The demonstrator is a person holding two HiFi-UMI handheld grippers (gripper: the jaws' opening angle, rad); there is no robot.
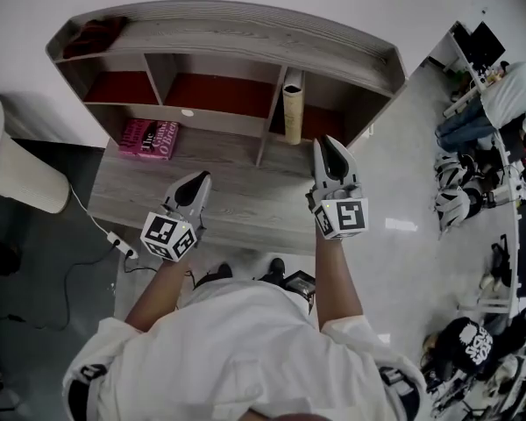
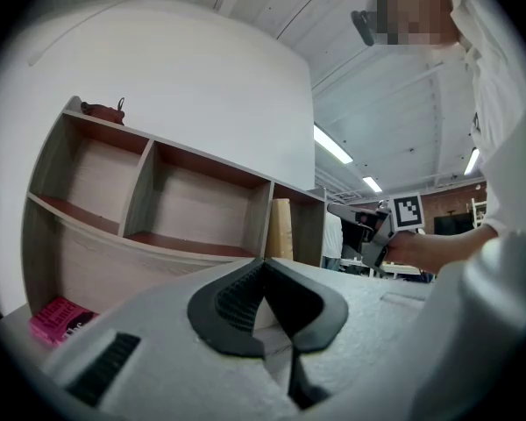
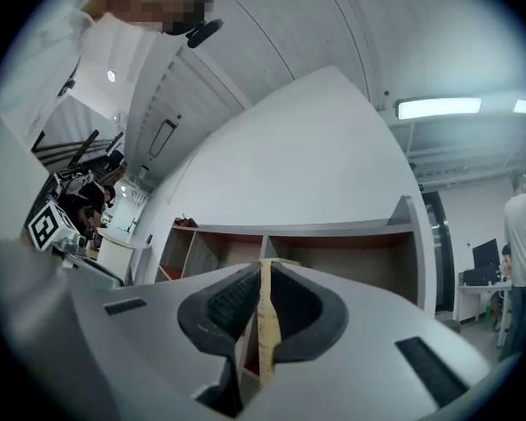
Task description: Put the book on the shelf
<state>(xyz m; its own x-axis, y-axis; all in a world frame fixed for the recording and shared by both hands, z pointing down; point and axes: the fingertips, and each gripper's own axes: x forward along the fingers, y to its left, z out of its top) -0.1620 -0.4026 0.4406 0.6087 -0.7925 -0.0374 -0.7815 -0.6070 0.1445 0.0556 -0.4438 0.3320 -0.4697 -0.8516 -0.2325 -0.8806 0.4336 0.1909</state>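
Note:
A tan book (image 1: 293, 103) stands upright in the right compartment of the grey shelf unit (image 1: 245, 35). A pink book (image 1: 149, 139) lies flat on the lower ledge (image 1: 219, 196) at the left. My right gripper (image 1: 330, 144) hovers just right of the tan book, apart from it, its jaws nearly together and empty. In the right gripper view that tan book (image 3: 265, 323) shows as a thin strip through the slit of the right gripper (image 3: 263, 266). My left gripper (image 1: 202, 179) hangs over the ledge's front, shut and empty. The left gripper view shows the pink book (image 2: 57, 317) low left.
A dark red object (image 1: 96, 33) rests on the shelf's top at the left. A white rounded object (image 1: 22, 178) stands left of the unit, with a power strip (image 1: 118, 244) and cable on the floor. People and cluttered tables (image 1: 491, 103) are at the far right.

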